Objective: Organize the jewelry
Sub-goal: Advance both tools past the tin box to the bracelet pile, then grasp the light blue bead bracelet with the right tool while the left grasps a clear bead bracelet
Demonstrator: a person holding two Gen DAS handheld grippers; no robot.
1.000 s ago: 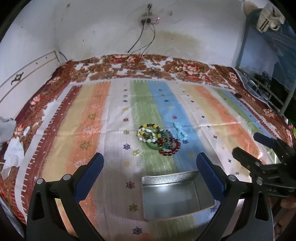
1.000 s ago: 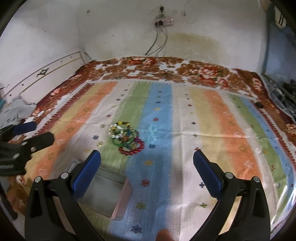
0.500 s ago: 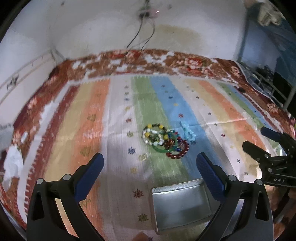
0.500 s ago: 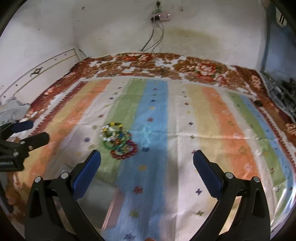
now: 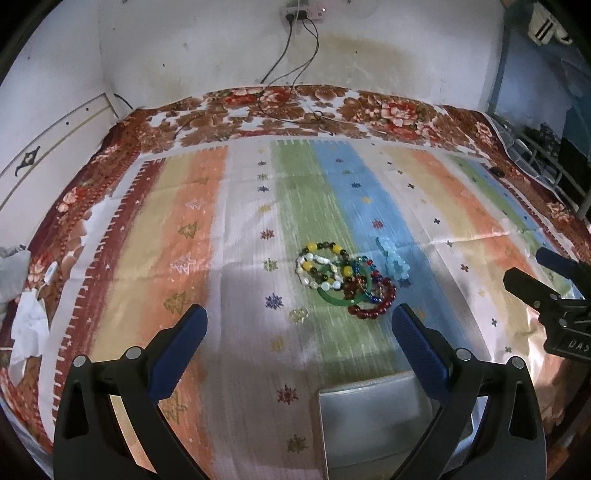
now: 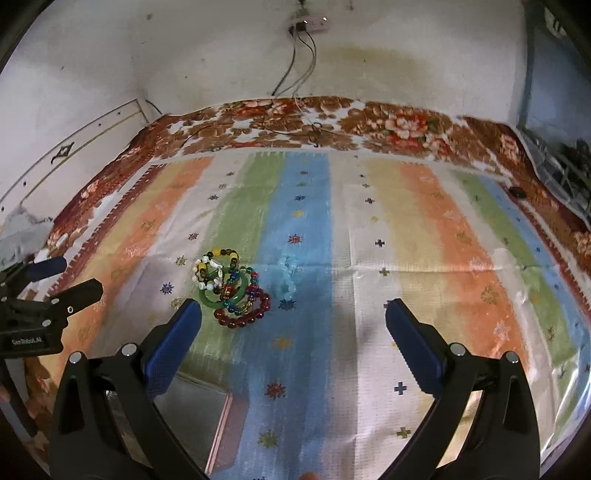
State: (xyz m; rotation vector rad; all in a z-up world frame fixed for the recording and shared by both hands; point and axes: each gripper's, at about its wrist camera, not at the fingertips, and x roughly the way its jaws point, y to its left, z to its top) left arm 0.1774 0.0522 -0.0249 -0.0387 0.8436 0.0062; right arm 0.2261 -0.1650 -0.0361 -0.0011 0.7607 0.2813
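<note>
Left gripper [image 5: 297, 328] spread wide, holding nothing, above the striped mat [image 5: 221, 258]. Metal tray [image 5: 373, 417] lies just below it. Tangled bracelets [image 5: 345, 282] rest mid-mat, beyond the tray. Right gripper [image 6: 293, 319] likewise wide apart, empty

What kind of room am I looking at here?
Probably a lived-in bedroom at home: a striped sheet over a floral blanket looks like a bed, set against a stained white wall with a wall socket and dangling cables.
</note>
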